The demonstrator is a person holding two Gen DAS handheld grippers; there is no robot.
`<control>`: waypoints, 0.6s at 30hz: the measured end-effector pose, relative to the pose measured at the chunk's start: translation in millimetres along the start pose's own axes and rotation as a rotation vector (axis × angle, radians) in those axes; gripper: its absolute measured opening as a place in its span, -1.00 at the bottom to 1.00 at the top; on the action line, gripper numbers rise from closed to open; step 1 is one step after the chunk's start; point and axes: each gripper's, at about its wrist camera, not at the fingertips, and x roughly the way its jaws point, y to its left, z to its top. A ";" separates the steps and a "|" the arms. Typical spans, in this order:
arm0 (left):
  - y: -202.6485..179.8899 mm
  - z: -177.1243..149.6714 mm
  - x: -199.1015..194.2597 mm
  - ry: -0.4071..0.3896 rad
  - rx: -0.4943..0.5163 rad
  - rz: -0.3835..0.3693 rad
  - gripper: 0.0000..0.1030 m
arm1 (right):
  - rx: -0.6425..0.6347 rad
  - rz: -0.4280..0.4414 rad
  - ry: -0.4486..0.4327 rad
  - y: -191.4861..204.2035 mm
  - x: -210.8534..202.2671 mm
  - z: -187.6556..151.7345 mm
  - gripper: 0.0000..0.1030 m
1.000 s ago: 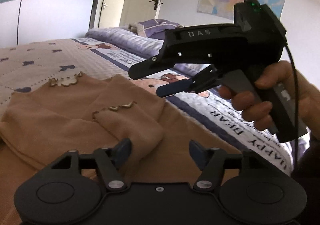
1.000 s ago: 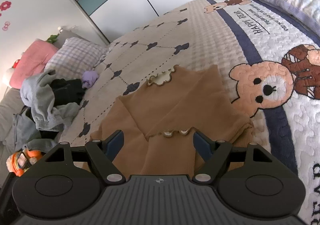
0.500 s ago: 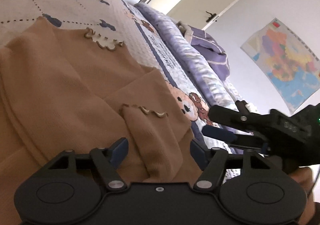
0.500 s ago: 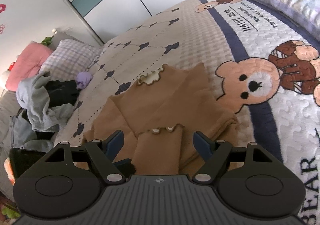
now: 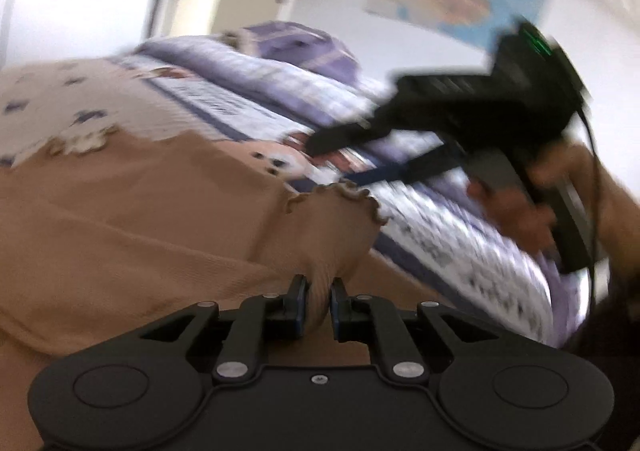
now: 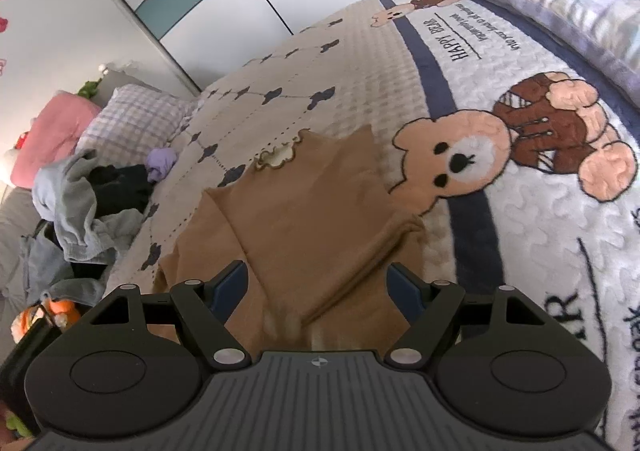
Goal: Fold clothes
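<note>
Here left tongs [image 5: 318, 301] pinch the brown top's sleeve [image 5: 328, 235]; right tongs [image 6: 320, 285] hang released above it

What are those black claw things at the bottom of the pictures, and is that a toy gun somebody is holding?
Not a toy gun! A person holds a grabbing tool in each hand, and each tool has a camera looking out over its two fingers. One picture comes from the left gripper. Its fingers are pinched shut on a sleeve of a brown top. The black thing in that picture is the right gripper, held in the person's hand. The other picture comes from that right gripper; its fingers are wide open and hold nothing. The top lies on a bed with a teddy bear blanket. A pile of other clothes waits at the side.
</note>
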 end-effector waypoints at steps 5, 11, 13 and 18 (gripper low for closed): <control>-16.8 -8.3 -9.7 0.043 0.095 -0.059 0.11 | -0.013 -0.004 0.018 -1.4 -1.8 -4.4 0.58; -6.0 -0.5 -44.3 0.001 0.116 -0.044 0.34 | -0.055 -0.002 0.043 6.5 5.7 -8.9 0.58; 9.6 4.1 -55.2 -0.025 0.095 0.033 0.34 | -0.072 0.000 0.051 10.3 9.4 -10.2 0.57; 59.8 11.0 -82.2 -0.079 -0.002 0.317 0.33 | -0.115 0.004 0.073 19.9 18.7 -13.7 0.57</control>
